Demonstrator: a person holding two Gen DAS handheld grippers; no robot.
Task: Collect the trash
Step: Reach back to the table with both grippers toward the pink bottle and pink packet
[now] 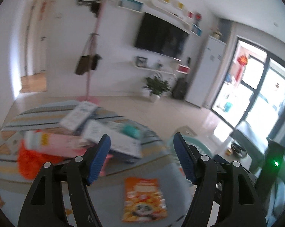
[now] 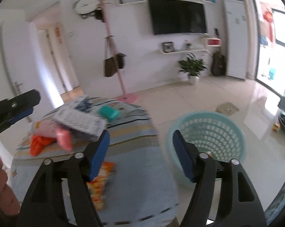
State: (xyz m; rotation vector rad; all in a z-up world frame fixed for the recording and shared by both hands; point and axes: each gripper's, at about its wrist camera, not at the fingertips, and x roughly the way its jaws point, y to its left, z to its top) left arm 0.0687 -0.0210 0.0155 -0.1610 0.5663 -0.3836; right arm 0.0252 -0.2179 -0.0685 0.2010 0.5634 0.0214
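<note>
Above table point(image 2: 138, 170), both grippers tilt downward (jaws apart, empty).

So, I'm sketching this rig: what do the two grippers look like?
Both match: the left gripper and right gripper have black angular plastic arms with silver round pivot pins and ribbed blue pads. No sleeve shows.

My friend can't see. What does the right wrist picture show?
The right gripper is open and empty above a table with an orange snack packet and piled wrappers. A teal laundry basket stands on the floor to the right.
</note>
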